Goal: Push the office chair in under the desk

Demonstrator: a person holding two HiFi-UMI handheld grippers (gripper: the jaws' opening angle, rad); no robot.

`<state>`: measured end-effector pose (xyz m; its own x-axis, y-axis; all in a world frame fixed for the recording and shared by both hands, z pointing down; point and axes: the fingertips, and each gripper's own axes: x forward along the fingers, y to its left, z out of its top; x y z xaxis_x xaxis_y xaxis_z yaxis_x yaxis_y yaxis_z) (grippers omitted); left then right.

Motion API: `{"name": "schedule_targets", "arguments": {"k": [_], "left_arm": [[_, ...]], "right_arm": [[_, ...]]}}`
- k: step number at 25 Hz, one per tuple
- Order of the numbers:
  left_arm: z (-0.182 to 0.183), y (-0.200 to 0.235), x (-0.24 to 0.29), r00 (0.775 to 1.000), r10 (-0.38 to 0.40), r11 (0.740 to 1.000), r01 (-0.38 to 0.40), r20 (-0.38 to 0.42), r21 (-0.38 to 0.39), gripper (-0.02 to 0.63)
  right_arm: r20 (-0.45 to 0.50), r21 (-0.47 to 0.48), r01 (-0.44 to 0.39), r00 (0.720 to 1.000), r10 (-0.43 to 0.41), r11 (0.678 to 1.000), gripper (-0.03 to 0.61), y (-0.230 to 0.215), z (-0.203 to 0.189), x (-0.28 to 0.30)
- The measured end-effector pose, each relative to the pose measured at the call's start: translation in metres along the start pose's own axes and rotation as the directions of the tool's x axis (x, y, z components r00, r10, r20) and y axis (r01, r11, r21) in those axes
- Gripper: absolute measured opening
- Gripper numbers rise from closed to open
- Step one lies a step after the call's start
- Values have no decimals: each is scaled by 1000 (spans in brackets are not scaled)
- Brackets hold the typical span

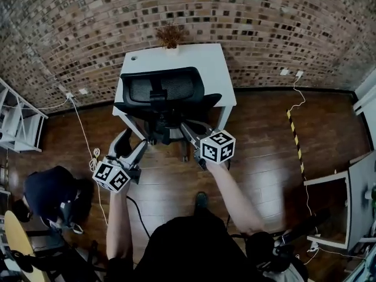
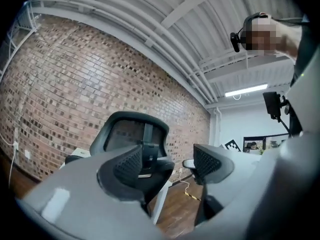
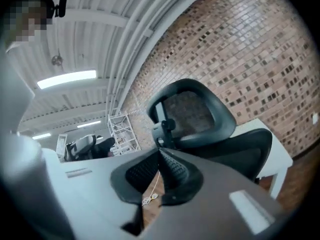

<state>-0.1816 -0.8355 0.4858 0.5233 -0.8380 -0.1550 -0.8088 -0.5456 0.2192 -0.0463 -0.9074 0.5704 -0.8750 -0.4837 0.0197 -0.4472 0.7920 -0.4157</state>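
The black office chair (image 1: 166,89) with a mesh back stands at the front of the white desk (image 1: 176,60), its seat partly beneath the top and its back facing me. My left gripper (image 1: 134,144) hangs low to the chair's left, apart from it, open with nothing between its jaws. My right gripper (image 1: 187,129) sits close behind the chair base, shut and empty. In the left gripper view the gripper (image 2: 167,161) frames the chair (image 2: 131,134) beyond its jaws. In the right gripper view the gripper (image 3: 160,159) is pressed shut below the chair (image 3: 200,109).
A small dried plant (image 1: 170,37) stands on the desk's far edge against the brick wall. A white shelf rack (image 1: 17,122) and a black bag (image 1: 50,192) lie to the left, with a white cable (image 1: 82,134) across the wooden floor. Striped floor tape (image 1: 294,134) and another white table (image 1: 352,198) are at the right.
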Motion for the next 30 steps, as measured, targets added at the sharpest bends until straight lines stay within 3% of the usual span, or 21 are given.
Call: {"name": "schedule_targets", "arguments": {"k": [5,8,10,14,18,22,26,30], "left_arm": [[31,-47,-67,993,-106,994,105,50,32,394],[40,-55,-124,977,-189,981,191,95,-13,388],[46,-64,-164,950,-276,958,283,147,-35,382],[50,-80,-221,889,-408,909,418,207,-1,379],[50,-98,-252,856,-458,881,473,239,-3,368],[69,-128,-272,840,-481,873,485,251,52,344],[75,-172,-293,815,-517,855,506,263,114,319],[78,-201,-296,811,-518,854,505,270,123,302]], "right_arm": [[-19,-136,-30,999,28,990,0,99,-6,-4],[17,-116,-171,985,174,978,0,179,-30,-4],[54,-103,-312,946,319,944,0,239,-49,-8],[-12,-271,-469,875,484,841,0,333,-86,-18],[-82,-380,-479,869,488,791,0,376,-105,-34],[-61,-412,-483,861,506,773,0,404,-97,-58],[-67,-468,-513,832,550,720,0,432,-100,-96],[-78,-477,-539,813,577,694,0,436,-102,-126]]}}
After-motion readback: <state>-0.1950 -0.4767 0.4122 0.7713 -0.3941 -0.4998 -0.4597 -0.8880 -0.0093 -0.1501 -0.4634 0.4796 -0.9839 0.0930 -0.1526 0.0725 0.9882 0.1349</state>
